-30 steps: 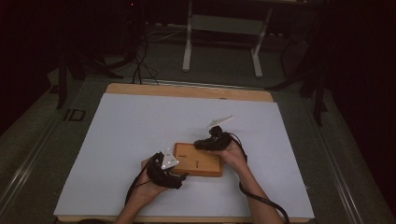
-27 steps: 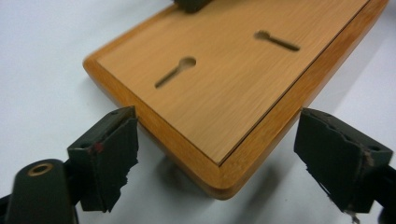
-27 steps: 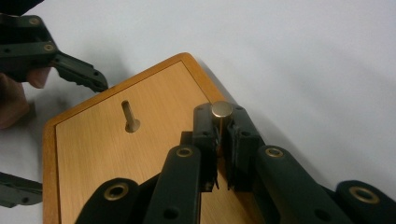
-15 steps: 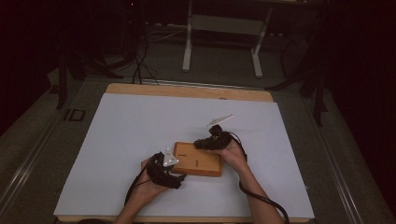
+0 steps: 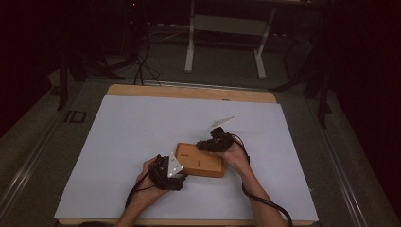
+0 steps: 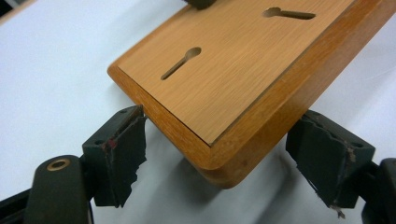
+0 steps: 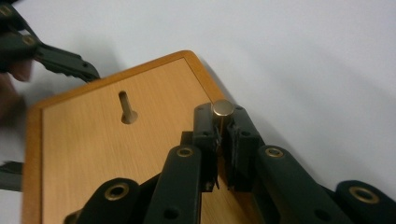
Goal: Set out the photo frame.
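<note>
- Fingers, left gripper [image 6: 219, 154]: black pads [image 6: 119, 156] with torn, ragged edges, standing apart on either side of the near corner of the wooden board [image 6: 233, 84]; neither pad presses on the wood. Jaws have just been closing a little, board corner between them, likely to steady it.
- Fingers, right gripper [image 7: 223, 135]: black, together, clamped on a small metal pin [image 7: 223, 108] with a round brass-coloured head, held upright over the board's edge, probably for fitting into a slot.
- Wooden board [image 5: 199, 160]: lies flat on the white table cover [image 5: 142, 132], between the two hands, near the person's side. Light oak-grain panel set in a darker, rounded, smooth frame.
- Keyhole slots [image 6: 181, 62]: two cut into the panel, each a round hole running into a narrow channel.
- Table [image 5: 189, 91]: pale wood edge showing beyond the cover.
</note>
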A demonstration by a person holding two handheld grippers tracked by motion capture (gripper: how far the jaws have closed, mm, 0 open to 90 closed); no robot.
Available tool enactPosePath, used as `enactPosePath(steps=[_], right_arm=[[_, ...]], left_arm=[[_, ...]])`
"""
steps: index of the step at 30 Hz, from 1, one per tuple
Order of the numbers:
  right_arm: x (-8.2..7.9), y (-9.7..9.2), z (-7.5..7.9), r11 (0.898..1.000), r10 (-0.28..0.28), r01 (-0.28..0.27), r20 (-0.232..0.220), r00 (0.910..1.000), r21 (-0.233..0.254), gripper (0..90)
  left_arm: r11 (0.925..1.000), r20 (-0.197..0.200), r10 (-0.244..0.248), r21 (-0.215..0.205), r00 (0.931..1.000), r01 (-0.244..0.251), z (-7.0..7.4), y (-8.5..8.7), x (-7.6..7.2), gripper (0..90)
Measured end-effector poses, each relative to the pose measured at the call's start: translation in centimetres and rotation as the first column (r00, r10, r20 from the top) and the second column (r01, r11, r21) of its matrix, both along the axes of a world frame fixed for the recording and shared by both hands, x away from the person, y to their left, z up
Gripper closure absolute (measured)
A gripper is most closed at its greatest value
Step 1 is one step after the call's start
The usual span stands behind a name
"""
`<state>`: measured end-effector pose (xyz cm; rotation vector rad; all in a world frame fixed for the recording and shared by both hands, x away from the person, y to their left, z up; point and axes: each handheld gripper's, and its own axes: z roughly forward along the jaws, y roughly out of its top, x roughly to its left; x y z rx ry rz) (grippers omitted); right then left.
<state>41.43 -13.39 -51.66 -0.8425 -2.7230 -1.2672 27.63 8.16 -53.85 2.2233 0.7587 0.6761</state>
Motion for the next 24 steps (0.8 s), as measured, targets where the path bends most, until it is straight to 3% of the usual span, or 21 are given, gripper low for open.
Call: enactPosePath(steps=[8, 11, 15, 24], right_arm=[[-0.52, 0.27, 0.18, 0.999, 0.011, -0.008, 0.076, 0.9971, -0.045, 83.4], [-0.56, 0.25, 0.18, 0.999, 0.009, -0.004, 0.092, 0.9957, -0.048, 82.4], [-0.45, 0.22, 0.20, 0.999, 0.000, 0.004, 0.093, 0.9957, -0.044, 81.2], [-0.25, 0.05, 0.39, 0.999, 0.006, -0.003, 0.058, 0.9983, -0.047, 81.0]], left_arm=[[0.9998, 0.024, -0.014, 0.014, 0.9996, 0.014, 0.10, -0.09, -0.02, 21.4], [0.9998, 0.026, -0.015, -0.014, 0.9995, 0.016, 0.26, 0.11, 0.07, 22.0], [0.9992, 0.037, -0.014, -0.036, 0.9992, 0.016, 0.44, 0.27, 0.15, 22.9], [0.9990, 0.078, -0.033, -0.027, 0.9964, 0.036, 0.62, -0.05, -0.12, 23.9]])
